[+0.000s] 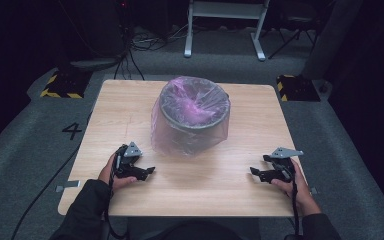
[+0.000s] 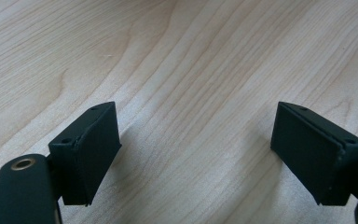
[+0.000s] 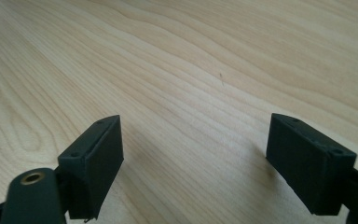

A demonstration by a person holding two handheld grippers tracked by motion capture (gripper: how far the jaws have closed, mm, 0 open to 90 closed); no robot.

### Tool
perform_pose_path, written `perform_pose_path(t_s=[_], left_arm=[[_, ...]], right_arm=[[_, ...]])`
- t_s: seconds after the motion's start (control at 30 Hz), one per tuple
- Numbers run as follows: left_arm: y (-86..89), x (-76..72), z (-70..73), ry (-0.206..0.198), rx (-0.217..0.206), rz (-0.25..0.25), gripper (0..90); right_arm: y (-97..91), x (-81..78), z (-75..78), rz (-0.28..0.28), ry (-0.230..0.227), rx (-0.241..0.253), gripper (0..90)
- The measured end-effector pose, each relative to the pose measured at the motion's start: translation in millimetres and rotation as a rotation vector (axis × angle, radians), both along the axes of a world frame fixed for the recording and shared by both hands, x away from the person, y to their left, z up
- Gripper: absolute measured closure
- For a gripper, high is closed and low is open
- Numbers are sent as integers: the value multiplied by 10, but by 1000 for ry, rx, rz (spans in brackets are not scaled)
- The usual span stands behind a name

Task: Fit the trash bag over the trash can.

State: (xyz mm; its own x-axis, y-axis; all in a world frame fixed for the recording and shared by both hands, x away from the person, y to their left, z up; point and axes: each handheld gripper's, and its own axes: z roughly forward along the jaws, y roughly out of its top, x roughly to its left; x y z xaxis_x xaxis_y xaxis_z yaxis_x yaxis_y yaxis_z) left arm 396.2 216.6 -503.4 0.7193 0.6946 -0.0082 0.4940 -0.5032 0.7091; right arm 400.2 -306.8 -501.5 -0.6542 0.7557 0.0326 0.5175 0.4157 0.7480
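Observation:
A grey round bin (image 1: pixel 195 119) lined with a clear pinkish plastic bag (image 1: pixel 167 132) stands at the middle of the wooden table (image 1: pixel 130 107); the bag drapes over the rim and down the outside. My left gripper (image 1: pixel 150 171) rests low on the table near the front left, pointing right, jaws wide open with bare wood between them (image 2: pixel 196 140). Near the front right my right gripper (image 1: pixel 254 173) points left, also open over bare wood (image 3: pixel 193 144). Both are well apart from the bin.
Grey carpet surrounds the table, with yellow-black striped blocks (image 1: pixel 62 85) at its far corners. A white table frame (image 1: pixel 225 25) and cables lie behind. A cable trails from each gripper off the front edge.

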Motion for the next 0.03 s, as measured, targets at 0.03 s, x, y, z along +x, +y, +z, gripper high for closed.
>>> perform_pose_path(t_s=[0.03], left_arm=[[0,0,0,0,0,0,153]], right_arm=[[-8,-1,-7,0,4,2,191]])
